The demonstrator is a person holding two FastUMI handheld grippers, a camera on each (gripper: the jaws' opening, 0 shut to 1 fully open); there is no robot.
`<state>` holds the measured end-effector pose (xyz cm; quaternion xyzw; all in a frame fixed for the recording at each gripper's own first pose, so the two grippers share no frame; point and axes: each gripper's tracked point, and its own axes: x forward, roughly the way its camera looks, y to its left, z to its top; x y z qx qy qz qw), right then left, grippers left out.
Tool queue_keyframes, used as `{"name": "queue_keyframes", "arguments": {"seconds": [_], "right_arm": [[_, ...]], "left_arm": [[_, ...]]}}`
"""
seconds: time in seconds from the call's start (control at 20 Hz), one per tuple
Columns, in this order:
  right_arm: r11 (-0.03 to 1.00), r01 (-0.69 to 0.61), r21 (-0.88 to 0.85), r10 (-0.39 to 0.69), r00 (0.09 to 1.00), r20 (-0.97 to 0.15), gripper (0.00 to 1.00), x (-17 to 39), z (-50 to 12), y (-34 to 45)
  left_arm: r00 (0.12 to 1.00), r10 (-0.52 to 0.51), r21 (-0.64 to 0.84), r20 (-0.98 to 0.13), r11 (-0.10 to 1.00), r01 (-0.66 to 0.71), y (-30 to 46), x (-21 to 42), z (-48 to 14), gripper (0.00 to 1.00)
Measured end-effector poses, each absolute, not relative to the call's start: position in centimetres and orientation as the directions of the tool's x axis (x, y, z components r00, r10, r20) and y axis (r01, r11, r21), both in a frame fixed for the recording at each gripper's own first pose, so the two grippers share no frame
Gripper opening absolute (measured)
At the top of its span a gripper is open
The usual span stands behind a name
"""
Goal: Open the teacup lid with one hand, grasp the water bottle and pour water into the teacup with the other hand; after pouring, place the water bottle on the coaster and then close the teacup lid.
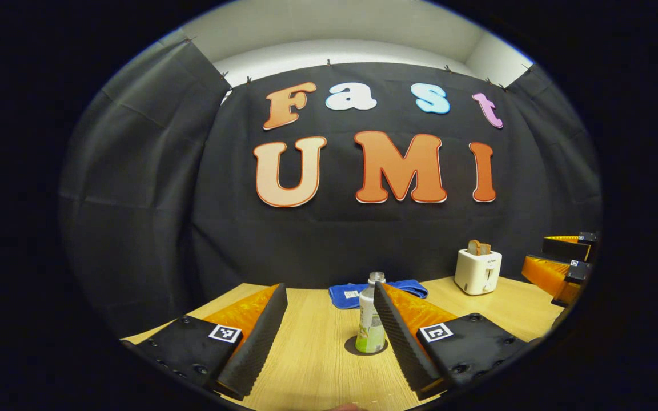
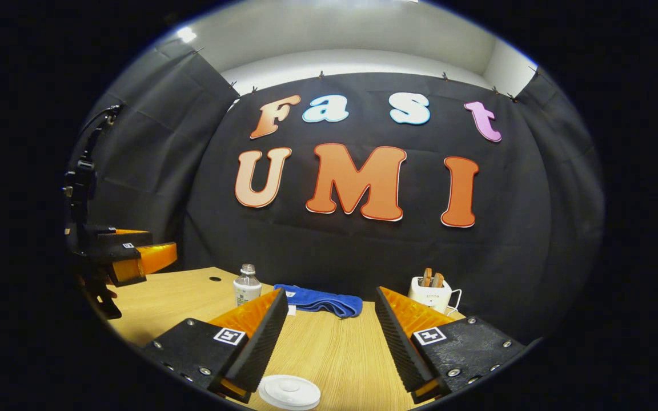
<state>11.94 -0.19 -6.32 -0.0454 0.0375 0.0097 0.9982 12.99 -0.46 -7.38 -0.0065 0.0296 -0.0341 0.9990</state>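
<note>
A clear water bottle with a pale label stands upright on the wooden table, ahead of my left gripper and close to its right finger. A dark round patch lies under the bottle's base; I cannot tell whether it is a coaster or a shadow. The left gripper is open and holds nothing. In the right gripper view a white round teacup lid sits at the bottom edge, below the open right gripper. The bottle stands farther off to the left there.
A blue cloth lies folded at the back of the table. A white toaster with toast stands at the back right. A small dark hole marks the tabletop near the bottle.
</note>
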Motion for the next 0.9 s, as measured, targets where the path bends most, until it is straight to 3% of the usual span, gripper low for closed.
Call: {"name": "queue_keyframes", "arguments": {"seconds": [0.3,0.65,0.7,0.9], "right_arm": [[0.997,-0.004,-0.073,0.001,0.999,-0.042,0.91,11.8,-5.1,-0.4],[0.997,-0.008,-0.076,0.005,0.999,-0.036,0.91,11.5,-4.9,0.0],[0.997,-0.005,-0.075,0.002,0.999,-0.033,0.91,11.5,-4.9,0.0],[0.997,0.02,-0.08,-0.022,0.999,-0.027,0.91,11.2,-4.7,-1.2]], "left_arm": [[0.998,-0.028,0.082,0.057,0.996,0.023,0.5,11.3,-4.6,0.99],[0.996,-0.043,0.075,0.079,0.997,0.037,0.0,10.9,-3.5,0.96],[0.996,-0.041,0.069,0.074,0.997,0.036,0.1,11.1,-3.5,1.0],[0.998,-0.039,-0.004,0.046,0.999,0.039,0.4,11.3,-3.9,0.99]]}}
